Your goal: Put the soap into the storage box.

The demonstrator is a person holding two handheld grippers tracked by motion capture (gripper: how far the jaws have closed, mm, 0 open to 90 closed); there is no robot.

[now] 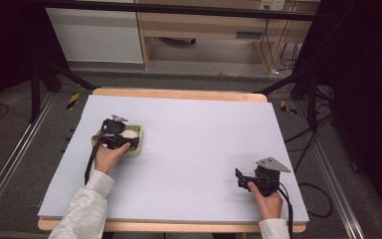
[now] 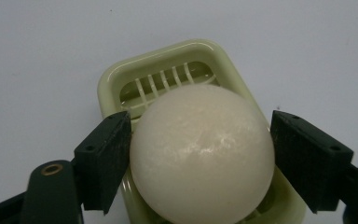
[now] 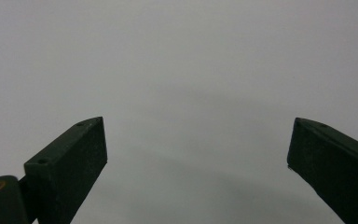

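Observation:
A white egg (image 2: 203, 154) sits on the wire bed of a pale green egg slicer (image 2: 116, 84) on the left half of the table. My left gripper (image 2: 200, 116) straddles the egg, one black pad on each side, with a thin gap showing, so it is open around the egg. In the high view the left gripper (image 1: 128, 139) lies over the slicer (image 1: 140, 149), and the egg (image 1: 130, 133) shows as a pale spot between the jaws. My right gripper (image 1: 239, 178) rests open near the front right, with nothing between its jaws (image 3: 198, 123).
A pale lavender sheet (image 1: 194, 149) covers the wooden table (image 1: 179, 93). Black stand legs (image 1: 54, 74) and cables (image 1: 318, 199) lie on the floor on both sides. A wooden desk (image 1: 204, 25) stands beyond the far edge.

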